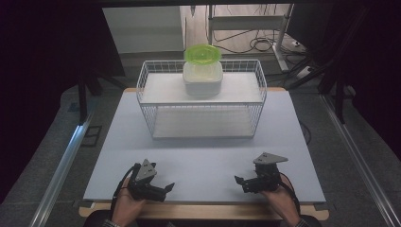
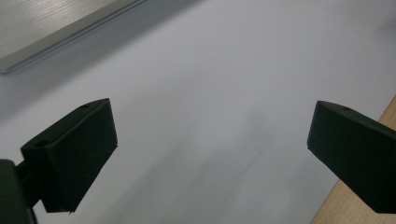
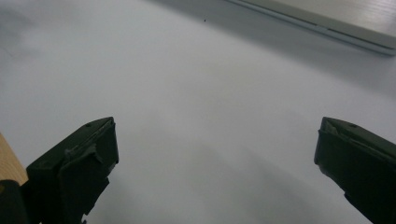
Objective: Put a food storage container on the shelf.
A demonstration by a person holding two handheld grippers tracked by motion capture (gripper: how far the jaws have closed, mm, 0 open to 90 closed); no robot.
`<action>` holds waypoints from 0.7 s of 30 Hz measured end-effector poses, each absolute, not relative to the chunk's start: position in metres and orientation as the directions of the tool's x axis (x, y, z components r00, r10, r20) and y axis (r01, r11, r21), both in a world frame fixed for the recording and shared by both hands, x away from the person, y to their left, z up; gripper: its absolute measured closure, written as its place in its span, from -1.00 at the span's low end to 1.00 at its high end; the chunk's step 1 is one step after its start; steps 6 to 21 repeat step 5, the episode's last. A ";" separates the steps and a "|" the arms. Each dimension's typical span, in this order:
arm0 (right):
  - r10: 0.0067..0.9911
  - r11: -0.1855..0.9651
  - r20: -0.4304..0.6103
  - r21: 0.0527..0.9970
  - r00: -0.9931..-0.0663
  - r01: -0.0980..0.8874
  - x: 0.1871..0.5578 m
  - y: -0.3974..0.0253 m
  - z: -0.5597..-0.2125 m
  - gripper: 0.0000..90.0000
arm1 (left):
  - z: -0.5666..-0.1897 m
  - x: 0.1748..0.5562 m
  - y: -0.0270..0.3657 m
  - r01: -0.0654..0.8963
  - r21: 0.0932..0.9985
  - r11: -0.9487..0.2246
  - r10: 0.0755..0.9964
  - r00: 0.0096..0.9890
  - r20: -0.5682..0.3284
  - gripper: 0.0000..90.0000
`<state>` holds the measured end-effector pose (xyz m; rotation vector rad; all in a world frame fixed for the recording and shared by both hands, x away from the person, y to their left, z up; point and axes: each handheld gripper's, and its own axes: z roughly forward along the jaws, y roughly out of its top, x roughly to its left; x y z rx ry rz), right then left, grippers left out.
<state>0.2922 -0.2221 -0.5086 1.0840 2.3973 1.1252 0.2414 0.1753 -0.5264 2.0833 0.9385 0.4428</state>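
Both grippers, left (image 1: 166, 188) and right (image 1: 239, 181), rest released; the container (image 1: 203, 79) (high view) sits far.

A pale grey counter (image 1: 203, 156) stands on grey floor (image 1: 42, 137); dark curtains (image 1: 42, 47) flank it, with cables (image 1: 257, 45) behind.

On the table (image 1: 198, 161): 1 white wire basket (image 1: 201, 98), 1 white container (image 1: 203, 79), 1 green lid (image 1: 202, 53), and 2 handheld grippers, left (image 1: 165, 189) and right (image 1: 240, 182).
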 end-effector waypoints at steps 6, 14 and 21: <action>0.731 0.432 0.053 0.736 -0.681 0.521 0.293 -0.220 -0.512 -1.00 | -0.526 0.241 0.175 0.469 0.780 -0.415 0.746 0.666 -0.003 -0.97; 0.731 0.432 0.053 0.736 -0.681 0.521 0.293 -0.220 -0.512 -1.00 | -0.526 0.241 0.175 0.469 0.780 -0.415 0.746 0.666 -0.003 -0.97; 0.731 0.432 0.053 0.736 -0.681 0.521 0.293 -0.220 -0.512 -1.00 | -0.526 0.241 0.175 0.469 0.780 -0.415 0.746 0.666 -0.003 -0.97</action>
